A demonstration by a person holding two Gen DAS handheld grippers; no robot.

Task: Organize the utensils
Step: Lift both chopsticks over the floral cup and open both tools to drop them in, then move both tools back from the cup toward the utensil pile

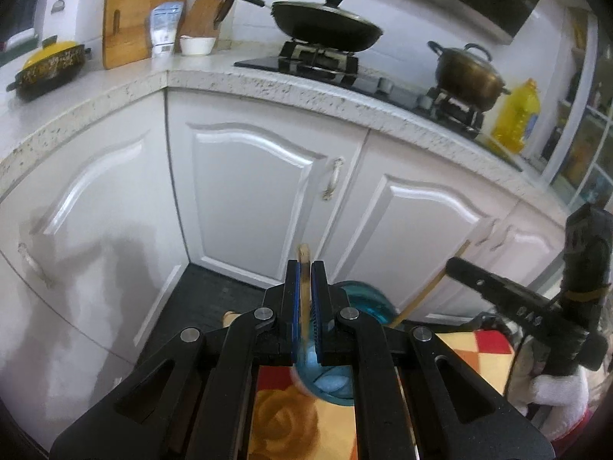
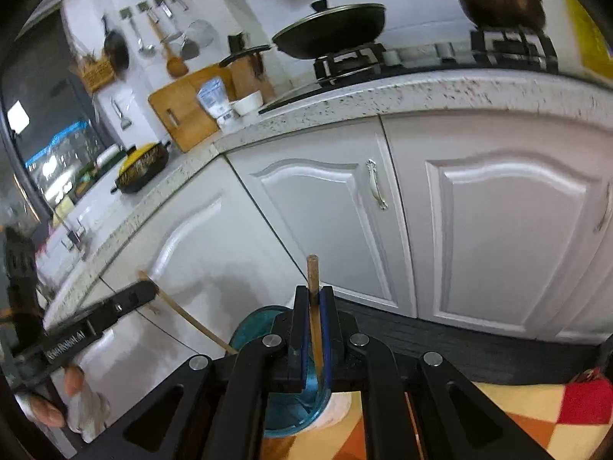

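Left gripper [image 1: 305, 268] and right gripper [image 2: 316, 295], each with fingers clamped on one wooden chopstick [image 1: 304, 257] [image 2: 313, 268], held above a blue glass cup [image 2: 253, 322] standing on a patterned cloth [image 2: 517, 414] before white cabinets [image 1: 253, 176].

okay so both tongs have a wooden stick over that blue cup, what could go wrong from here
1. The left tongs and right tongs each pinch a thin wooden stick near its top, so either could pivot or slip.
2. Both sticks angle toward the same blue cup; they may clash or miss the rim.
3. A push on the rim could tip the cup on the patterned cloth.
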